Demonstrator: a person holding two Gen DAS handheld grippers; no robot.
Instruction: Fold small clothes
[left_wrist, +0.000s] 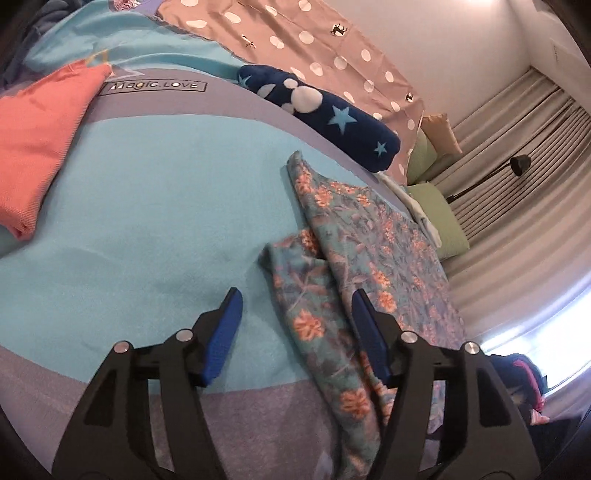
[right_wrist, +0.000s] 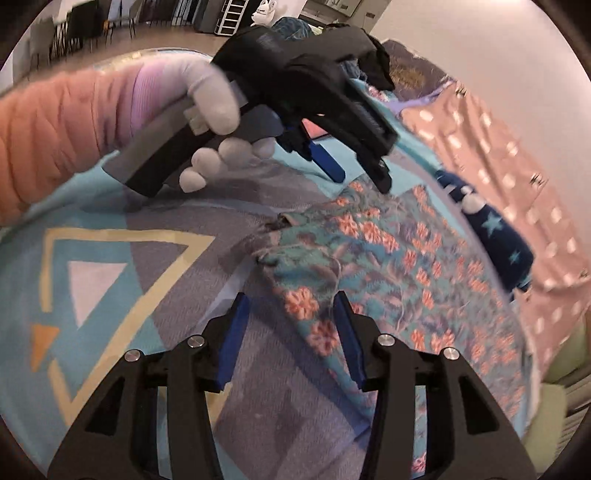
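Observation:
A teal floral garment (left_wrist: 369, 254) lies spread on the blue patterned blanket (left_wrist: 166, 206), one flap folded over near my left gripper. My left gripper (left_wrist: 295, 299) is open and empty, its jaws straddling the garment's left edge just above it. In the right wrist view the same floral garment (right_wrist: 388, 258) lies ahead. My right gripper (right_wrist: 291, 302) is open and empty over the garment's near corner. The left gripper (right_wrist: 362, 177), held by a gloved hand, shows beyond it over the garment's far edge.
A folded coral garment (left_wrist: 37, 147) lies at the left. A rolled dark-blue star-print item (left_wrist: 325, 114) lies beyond the floral piece. A pink polka-dot sheet (left_wrist: 314, 48) covers the far side. Green pillows (left_wrist: 439, 218) and curtains stand to the right.

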